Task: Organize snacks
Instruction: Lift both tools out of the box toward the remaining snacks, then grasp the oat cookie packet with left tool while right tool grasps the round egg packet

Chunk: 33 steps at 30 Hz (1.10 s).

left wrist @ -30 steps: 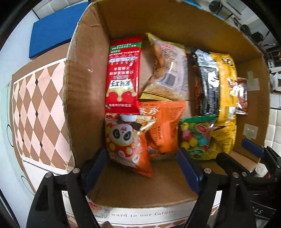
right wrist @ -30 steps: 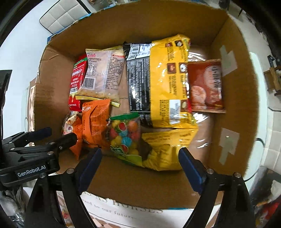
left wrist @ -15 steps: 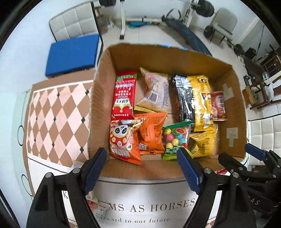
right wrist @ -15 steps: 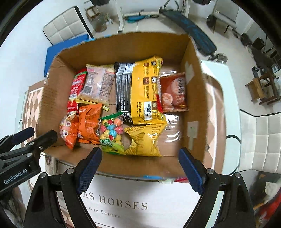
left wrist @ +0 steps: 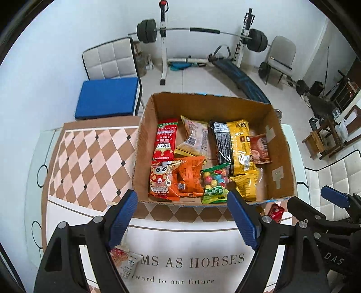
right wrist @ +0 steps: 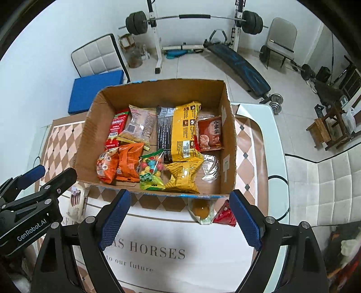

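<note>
An open cardboard box (left wrist: 144, 144) (right wrist: 230, 126) stands on the table with several snack packs inside: a red pack (left wrist: 164, 142), an orange panda pack (left wrist: 161, 180), a candy bag (left wrist: 214, 182) and a long yellow pack (left wrist: 239, 144) (right wrist: 183, 130). My left gripper (left wrist: 182, 216) is open and empty, in front of and above the box. My right gripper (right wrist: 180, 218) is open and empty beside it. Loose snacks lie outside the box: a small white sachet (left wrist: 126, 261), a red packet (right wrist: 225, 214) (left wrist: 276, 211), a jelly cup (right wrist: 200, 210) and a white pack (right wrist: 77, 199).
The table has a checkered cloth (left wrist: 90, 162) and a white mat with lettering (left wrist: 191, 261). A chair with a blue cushion (left wrist: 108, 97) stands behind the table. A weight bench and barbell rack (right wrist: 194, 20) stand farther back. A white sofa (right wrist: 327, 187) is at the right.
Both grippers have pulled back and up from inside the box. The whole box and the room behind it have come into view. Both stay open.
</note>
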Available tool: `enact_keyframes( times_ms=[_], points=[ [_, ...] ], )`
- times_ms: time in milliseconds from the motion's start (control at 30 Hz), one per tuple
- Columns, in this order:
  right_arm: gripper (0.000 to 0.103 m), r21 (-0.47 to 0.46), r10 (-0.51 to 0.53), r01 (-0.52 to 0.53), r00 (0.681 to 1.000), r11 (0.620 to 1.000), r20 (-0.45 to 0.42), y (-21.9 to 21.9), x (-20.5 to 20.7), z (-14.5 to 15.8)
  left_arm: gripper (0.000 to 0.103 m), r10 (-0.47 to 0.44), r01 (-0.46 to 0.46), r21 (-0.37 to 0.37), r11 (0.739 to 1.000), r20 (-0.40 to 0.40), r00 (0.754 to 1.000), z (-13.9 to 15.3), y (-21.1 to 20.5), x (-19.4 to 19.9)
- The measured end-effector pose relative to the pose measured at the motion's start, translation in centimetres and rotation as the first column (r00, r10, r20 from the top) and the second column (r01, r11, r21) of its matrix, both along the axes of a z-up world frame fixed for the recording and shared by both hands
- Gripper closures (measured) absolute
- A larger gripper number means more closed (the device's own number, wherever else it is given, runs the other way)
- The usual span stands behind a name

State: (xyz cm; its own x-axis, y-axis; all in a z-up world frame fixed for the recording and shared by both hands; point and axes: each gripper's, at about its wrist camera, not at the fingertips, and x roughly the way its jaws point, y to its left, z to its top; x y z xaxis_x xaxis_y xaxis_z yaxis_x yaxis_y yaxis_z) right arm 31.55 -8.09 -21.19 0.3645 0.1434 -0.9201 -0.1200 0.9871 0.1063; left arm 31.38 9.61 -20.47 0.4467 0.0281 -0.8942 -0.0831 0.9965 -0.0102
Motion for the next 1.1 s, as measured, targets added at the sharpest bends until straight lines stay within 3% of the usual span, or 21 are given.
enact_keyframes(
  times_ms=[100, 167, 200, 233, 467, 600, 933, 1033, 1067, 1100],
  points=[
    [0.012, 0.044, -0.011, 0.011, 1.0, 0.999, -0.003, -0.8, -1.2, 0.5, 0.022, 0.0, 0.001, -0.008, 1.0, 0.018, 1.0, 0.6, -0.3, -1.2],
    [0.006, 0.073, -0.032, 0.033, 0.999, 0.997, -0.019, -1.9, -1.7, 0.2, 0.022, -0.003, 0.003, -0.018, 1.0, 0.013, 1.0, 0.1, -0.4, -2.0],
    [0.006, 0.085, -0.046, 0.049, 0.998, 0.995, -0.035, -2.6, -1.9, -0.3, 0.019, -0.006, 0.006, -0.026, 1.0, 0.0, 1.0, -0.4, -0.5, -2.3],
    [0.006, 0.093, -0.061, 0.066, 0.997, 0.993, -0.054, -3.4, -2.0, -0.9, 0.009, -0.006, 0.005, -0.035, 0.999, -0.019, 1.0, -1.2, -0.5, -2.5],
    [0.006, 0.148, -0.164, 0.207, 0.951, 0.967, -0.262, -7.6, -1.2, -10.6, 0.008, 0.041, -0.057, -0.083, 0.995, -0.183, 0.982, -9.5, -0.5, -3.9],
    [0.006, 0.177, -0.148, 0.205, 0.946, 0.963, -0.29, -7.0, 0.0, -14.9, 0.008, 0.076, -0.096, -0.075, 0.993, -0.235, 0.969, -12.9, -0.2, -4.4],
    [0.013, 0.053, -0.132, 0.155, 0.942, 0.986, -0.308, -4.3, 2.7, -20.7, 0.008, 0.145, -0.158, -0.027, 0.987, -0.272, 0.951, -16.6, 1.4, -5.6],
    [0.026, 0.023, -0.123, 0.137, 0.94, 0.99, -0.319, -3.4, 2.9, -21.9, 0.008, 0.154, -0.165, -0.017, 0.986, -0.279, 0.948, -17.1, 1.8, -5.9],
    [0.038, -0.006, -0.114, 0.117, 0.949, 0.993, -0.295, -2.9, 2.9, -21.8, 0.008, 0.156, -0.166, -0.012, 0.986, -0.278, 0.948, -17.2, 2.0, -6.0],
    [0.039, -0.045, -0.101, 0.092, 0.953, 0.995, -0.284, -2.4, 2.7, -21.7, 0.008, 0.158, -0.168, -0.01, 0.986, -0.278, 0.947, -17.2, 2.2, -6.2]
  ],
)
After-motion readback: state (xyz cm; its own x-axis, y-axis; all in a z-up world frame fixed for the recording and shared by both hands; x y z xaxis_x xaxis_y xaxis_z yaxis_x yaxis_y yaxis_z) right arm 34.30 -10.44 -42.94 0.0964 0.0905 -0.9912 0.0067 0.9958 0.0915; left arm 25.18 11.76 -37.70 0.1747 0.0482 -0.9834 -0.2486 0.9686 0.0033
